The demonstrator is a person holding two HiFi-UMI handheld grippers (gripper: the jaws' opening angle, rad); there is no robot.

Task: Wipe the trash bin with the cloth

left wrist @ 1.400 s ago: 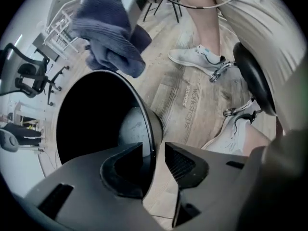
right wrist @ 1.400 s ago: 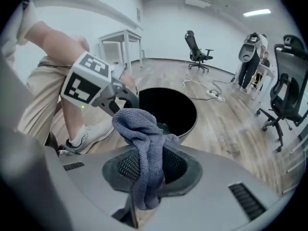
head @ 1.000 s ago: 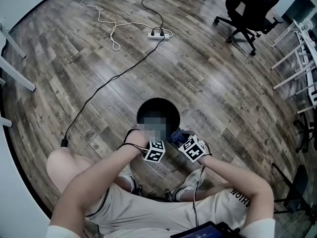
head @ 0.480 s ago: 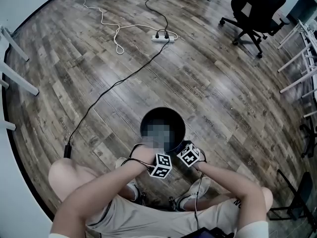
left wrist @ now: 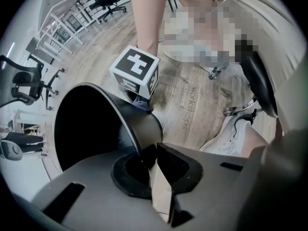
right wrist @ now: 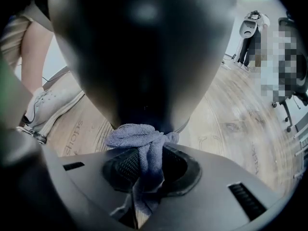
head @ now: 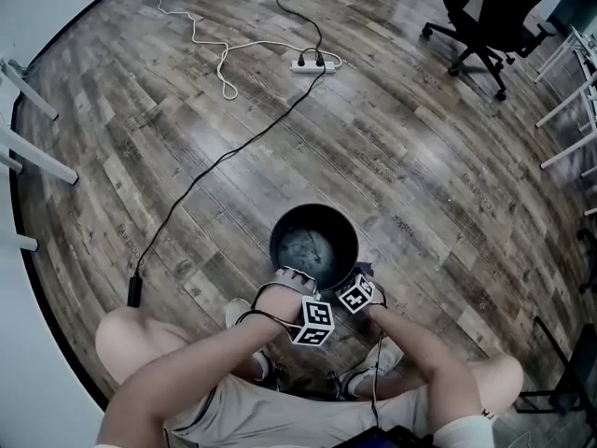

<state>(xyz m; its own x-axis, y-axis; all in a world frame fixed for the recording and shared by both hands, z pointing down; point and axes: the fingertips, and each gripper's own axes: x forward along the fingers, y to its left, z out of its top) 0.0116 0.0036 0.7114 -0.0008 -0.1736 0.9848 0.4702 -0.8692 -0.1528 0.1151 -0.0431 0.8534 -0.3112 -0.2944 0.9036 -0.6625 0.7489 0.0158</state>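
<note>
A black round trash bin [head: 313, 246] stands on the wood floor in front of the person's feet. My left gripper [left wrist: 150, 160] points straight down at its near rim. Its jaws have just been closing and now pinch the thin rim [left wrist: 126, 124] between the pads. My right gripper [right wrist: 144, 163] is shut on a bunched grey-blue cloth [right wrist: 139, 137], which presses against the bin's dark outer wall [right wrist: 139, 57]. In the head view both marker cubes, left [head: 316, 321] and right [head: 356, 293], sit at the bin's near side. The jaws are hidden there.
A black cable [head: 224, 157] runs from the bin's left toward a white power strip [head: 308, 63] and a white cord. An office chair [head: 490, 7] stands at the far right, and white desk legs [head: 33, 161] at the left. The person's shoes [head: 244, 317] flank the bin.
The right gripper with the cloth has sunk lower along the bin's near side. The left gripper stays at the rim. The head view has shifted, and the bin sits lower in the picture.
</note>
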